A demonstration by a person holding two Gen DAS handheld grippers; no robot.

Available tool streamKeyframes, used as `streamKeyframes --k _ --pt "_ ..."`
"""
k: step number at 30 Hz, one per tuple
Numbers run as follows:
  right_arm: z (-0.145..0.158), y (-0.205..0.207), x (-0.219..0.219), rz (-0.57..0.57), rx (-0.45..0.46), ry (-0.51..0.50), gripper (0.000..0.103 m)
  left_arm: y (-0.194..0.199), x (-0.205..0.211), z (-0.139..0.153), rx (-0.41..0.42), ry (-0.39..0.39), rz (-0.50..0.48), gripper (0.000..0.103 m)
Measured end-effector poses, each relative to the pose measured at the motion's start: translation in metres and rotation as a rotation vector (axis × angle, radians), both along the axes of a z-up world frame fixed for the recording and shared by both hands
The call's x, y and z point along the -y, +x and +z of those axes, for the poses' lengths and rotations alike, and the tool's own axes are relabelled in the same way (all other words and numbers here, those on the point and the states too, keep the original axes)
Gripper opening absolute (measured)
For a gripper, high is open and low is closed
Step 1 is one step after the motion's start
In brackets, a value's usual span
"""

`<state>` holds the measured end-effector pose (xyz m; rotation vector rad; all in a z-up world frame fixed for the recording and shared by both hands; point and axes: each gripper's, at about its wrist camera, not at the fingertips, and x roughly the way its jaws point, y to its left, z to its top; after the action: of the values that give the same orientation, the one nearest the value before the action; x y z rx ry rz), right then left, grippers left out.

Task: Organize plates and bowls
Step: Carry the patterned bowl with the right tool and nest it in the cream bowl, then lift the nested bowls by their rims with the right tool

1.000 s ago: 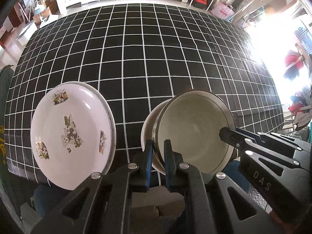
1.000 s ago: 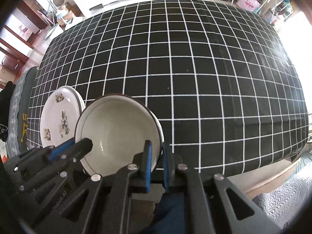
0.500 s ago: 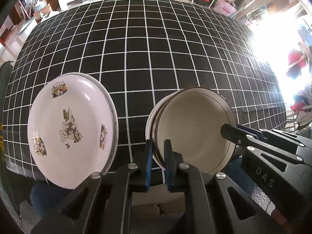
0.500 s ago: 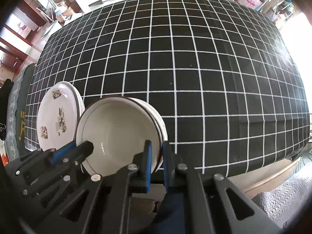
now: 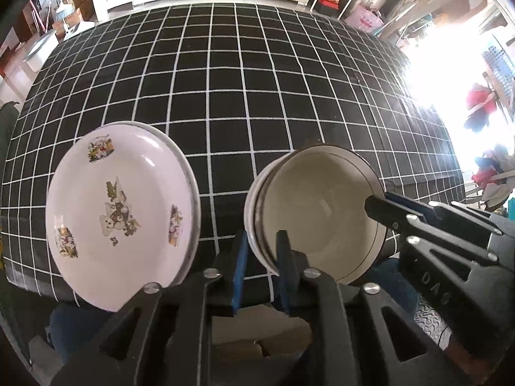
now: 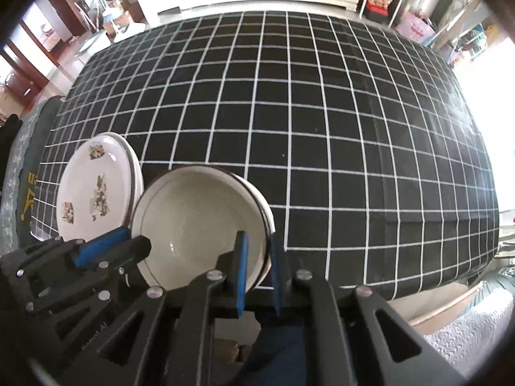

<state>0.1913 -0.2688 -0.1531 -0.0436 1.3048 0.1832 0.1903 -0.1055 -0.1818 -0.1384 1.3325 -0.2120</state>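
Observation:
A stack of cream bowls with dark rim lines sits on the black checked tablecloth near its front edge; it also shows in the right wrist view. My left gripper straddles the stack's left rim, fingers parted. My right gripper straddles the right rim, fingers parted a little. Both seem to have loosened. A stack of white plates with cartoon prints lies just left of the bowls, also seen from the right wrist.
The black tablecloth with white grid stretches far behind the dishes. Its front edge runs right below the bowls. White cabinets and clutter stand beyond the table's far side.
The top bowl has come down into the bowl below, and the stack now rests on the cloth. Both grippers' fingers have widened from clamped to slightly parted.

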Motion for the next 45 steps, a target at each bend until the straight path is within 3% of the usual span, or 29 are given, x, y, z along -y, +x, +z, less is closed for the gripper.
streamKeyframes --k 3,6,15,19,24,26,31,45 --pt "0.007 -0.003 0.004 -0.008 0.027 0.012 0.042 -0.005 -0.008 0.006 0.021 -0.042 0.005 0.030" --pt "0.016 -0.009 0.008 -0.012 0.067 0.029 0.053 -0.009 -0.015 0.011 0.042 -0.053 -0.005 0.035" --pt "0.026 -0.026 0.020 -0.030 0.128 0.100 0.058 -0.030 -0.026 0.034 0.151 -0.125 -0.073 0.055" --pt "0.022 -0.029 0.020 -0.049 0.138 0.129 0.060 -0.037 -0.022 0.041 0.179 -0.105 -0.126 0.055" --pt "0.020 -0.035 0.032 -0.123 0.176 0.170 0.087 -0.034 -0.025 0.038 0.188 -0.139 -0.113 0.055" --pt "0.014 -0.034 0.036 -0.154 0.170 0.181 0.091 -0.029 -0.027 0.033 0.192 -0.153 -0.108 0.055" --pt "-0.009 -0.027 0.039 -0.188 0.133 0.183 0.093 -0.013 -0.028 0.007 0.142 -0.174 -0.103 0.055" --pt "-0.057 0.000 0.032 -0.195 -0.020 0.244 0.093 0.011 -0.003 -0.036 0.037 -0.175 -0.237 0.055"
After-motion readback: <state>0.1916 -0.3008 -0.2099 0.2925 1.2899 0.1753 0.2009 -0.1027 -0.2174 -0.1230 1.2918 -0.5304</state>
